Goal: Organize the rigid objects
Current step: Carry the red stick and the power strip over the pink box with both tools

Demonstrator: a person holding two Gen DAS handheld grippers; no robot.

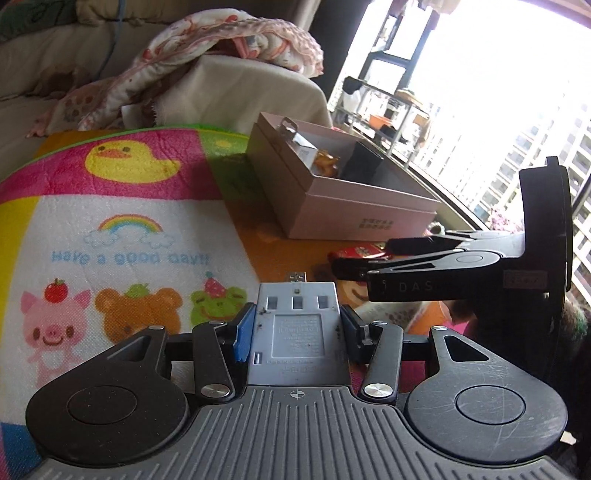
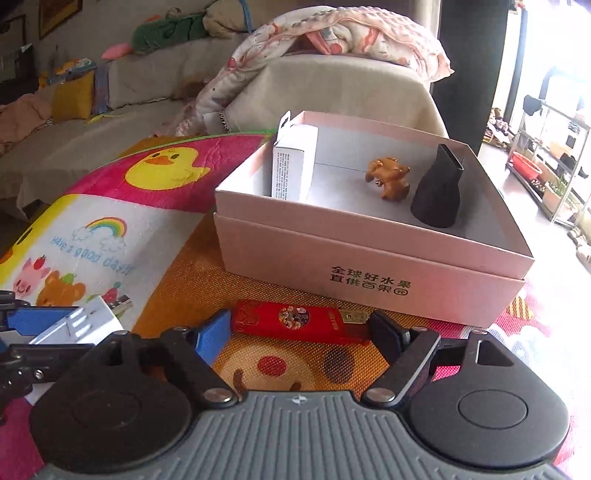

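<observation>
A: Grey plastic, stiff and light I'd guess. The grey adapter (image 1: 298,332) is clamped by its side edges in the left gripper (image 1: 297,326), its USB plug sticking out at 12 o'clock.

B: And the red pack (image 2: 299,322)? It lies on the mat between the wide-apart fingers of the right gripper (image 2: 299,334), untouched, with the pink box (image 2: 369,254) at 12 o'clock. Cardboard probably crushes, so grab the long sides. The towel (image 1: 122,236) reads "Have a good day!!", mirrored.

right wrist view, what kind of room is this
Most likely a home living room: a covered sofa with a floral blanket draped over its arm, a children's cartoon play mat under the pink box, and apartment blocks outside the window.
</observation>
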